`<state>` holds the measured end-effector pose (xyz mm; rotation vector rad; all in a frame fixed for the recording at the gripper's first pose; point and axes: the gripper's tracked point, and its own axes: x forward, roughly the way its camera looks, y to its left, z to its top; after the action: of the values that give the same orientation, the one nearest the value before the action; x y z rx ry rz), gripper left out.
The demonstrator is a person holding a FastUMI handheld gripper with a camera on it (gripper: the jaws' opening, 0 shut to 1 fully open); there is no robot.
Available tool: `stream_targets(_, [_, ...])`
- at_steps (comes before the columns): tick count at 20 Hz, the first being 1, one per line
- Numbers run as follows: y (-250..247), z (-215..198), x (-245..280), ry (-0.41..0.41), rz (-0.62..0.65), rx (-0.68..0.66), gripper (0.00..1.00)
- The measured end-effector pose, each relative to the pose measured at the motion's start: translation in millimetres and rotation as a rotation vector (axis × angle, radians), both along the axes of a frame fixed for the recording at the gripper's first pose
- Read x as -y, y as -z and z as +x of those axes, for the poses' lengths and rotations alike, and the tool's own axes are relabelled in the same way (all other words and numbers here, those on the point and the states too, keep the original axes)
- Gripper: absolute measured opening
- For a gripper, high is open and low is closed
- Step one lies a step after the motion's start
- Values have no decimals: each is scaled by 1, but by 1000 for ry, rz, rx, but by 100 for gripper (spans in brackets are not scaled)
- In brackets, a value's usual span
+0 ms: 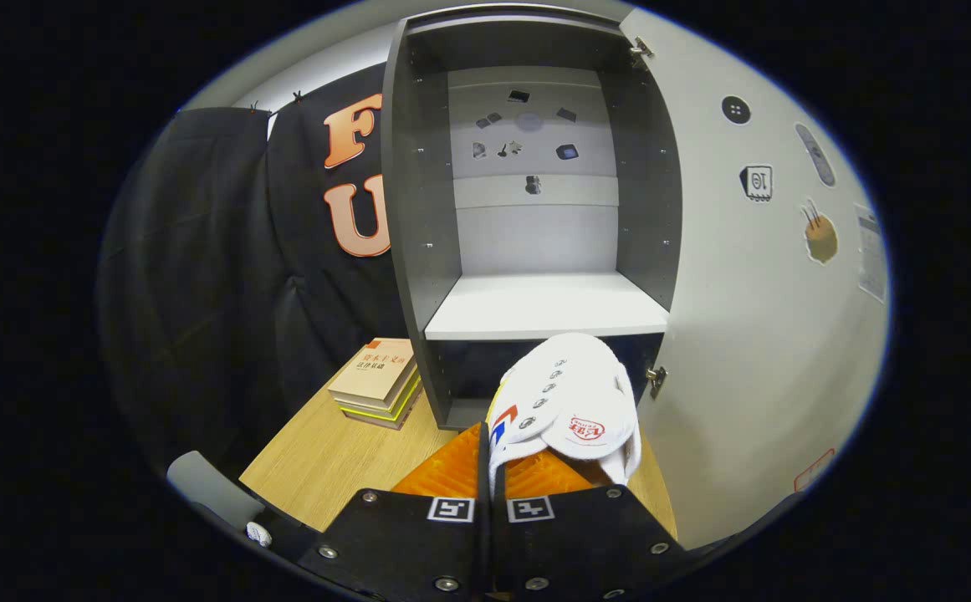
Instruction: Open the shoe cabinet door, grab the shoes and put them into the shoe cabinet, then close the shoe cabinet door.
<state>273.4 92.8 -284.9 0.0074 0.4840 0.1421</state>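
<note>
We see the gripper's [493,468] ribbed orange fingers [452,470], seemingly plastic, pinched on the white shoe's [569,401] cloth-like upper with metal eyelets. The shoe cabinet [418,251] has matt grey panels and a smooth white shelf [548,305], its door [753,334] matt white with metal hinges. The table [326,460] shows pale wood grain under paper-covered books [376,380].

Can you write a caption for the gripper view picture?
Gripper jaws shut on a white shoe, held before the open shoe cabinet.
</note>
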Motion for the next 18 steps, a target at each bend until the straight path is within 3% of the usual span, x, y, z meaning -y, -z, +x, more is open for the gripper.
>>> stream_targets(5, [-11, 55, -6, -30, 62, 4, 0])
stream_targets(10, [-8, 133, -6, -66, 44, 11, 0])
stream_targets(18, [3, 220, 5, -94, 57, -12, 0])
